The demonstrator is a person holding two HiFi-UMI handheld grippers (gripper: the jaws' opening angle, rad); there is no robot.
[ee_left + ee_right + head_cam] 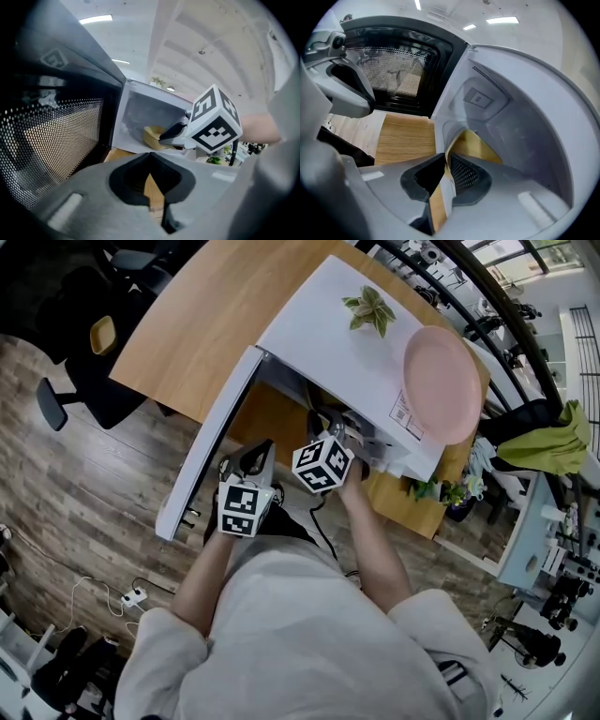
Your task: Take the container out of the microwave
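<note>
A white microwave [347,352] stands on a wooden table [206,306] with its door [211,442] swung open to the left. Inside the cavity sits a yellowish container [151,135], also visible in the right gripper view [477,146]. My right gripper [446,160] reaches into the cavity and is shut on the container's thin rim; its marker cube [322,465] shows at the opening. My left gripper [150,157] hangs shut and empty in front of the open door [56,140], just left of the right gripper [176,131].
A pink plate [442,382] and a small plant [370,308] rest on the microwave's top. An office chair [84,352] stands left of the table. A green cloth [553,442] lies at the right, and cables [131,596] lie on the floor.
</note>
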